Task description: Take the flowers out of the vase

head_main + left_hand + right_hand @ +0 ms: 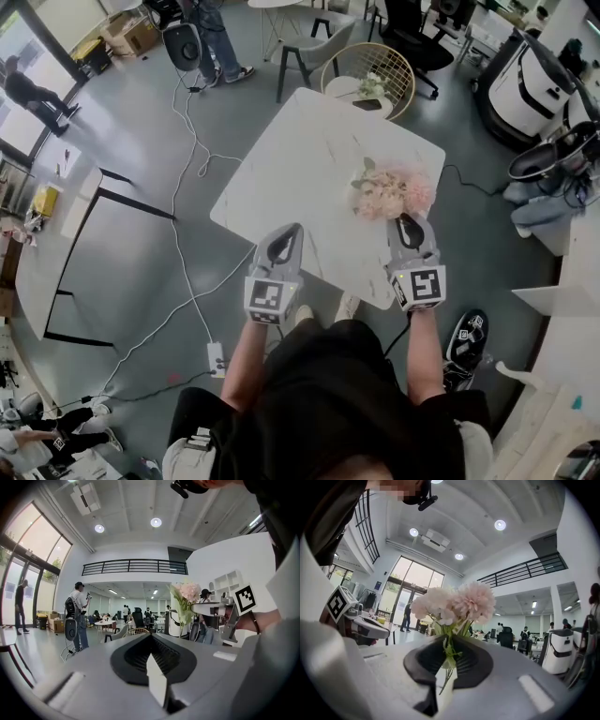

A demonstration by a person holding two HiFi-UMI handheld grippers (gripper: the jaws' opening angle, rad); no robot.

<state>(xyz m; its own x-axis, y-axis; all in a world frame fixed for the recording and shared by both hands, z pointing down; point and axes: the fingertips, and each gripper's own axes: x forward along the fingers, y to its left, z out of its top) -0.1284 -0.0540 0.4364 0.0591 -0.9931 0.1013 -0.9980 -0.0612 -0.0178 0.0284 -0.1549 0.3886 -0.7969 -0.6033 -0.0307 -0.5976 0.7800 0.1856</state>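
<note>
While my right tongs (405, 221) clench the green stems of the flowers (394, 192), the pink blooms stand upright over the near right part of the table (300, 141). My left tongs (289, 231) are clenched too, on nothing, and hang over the table's near edge, apart from the bunch. No view shows me the vase, so I cannot say where it stands or how far the stems are from it.

What could go wrong, as I judge it: the stems are thin and several, and the pads bite them low down. So 1 stem could slide free and drop, or the top-heavy heads could swing and tip the bunch in the grip. A harder squeeze might crease the stalks. With the left tongs closed and empty, nothing backs up the bunch if it slips. A vase out of my sight could also be knocked by a careless sweep.

The table is a pale, marbled slab set cornerwise to me. Around it lies a grey floor crossed by white cables (183, 150), with a grey chair (314, 42) and a round wire seat (375, 67) at the far side. The hall is tall and white, with glass doors (412, 590), a railed gallery (133, 566), round ceiling lights and people standing about.
</note>
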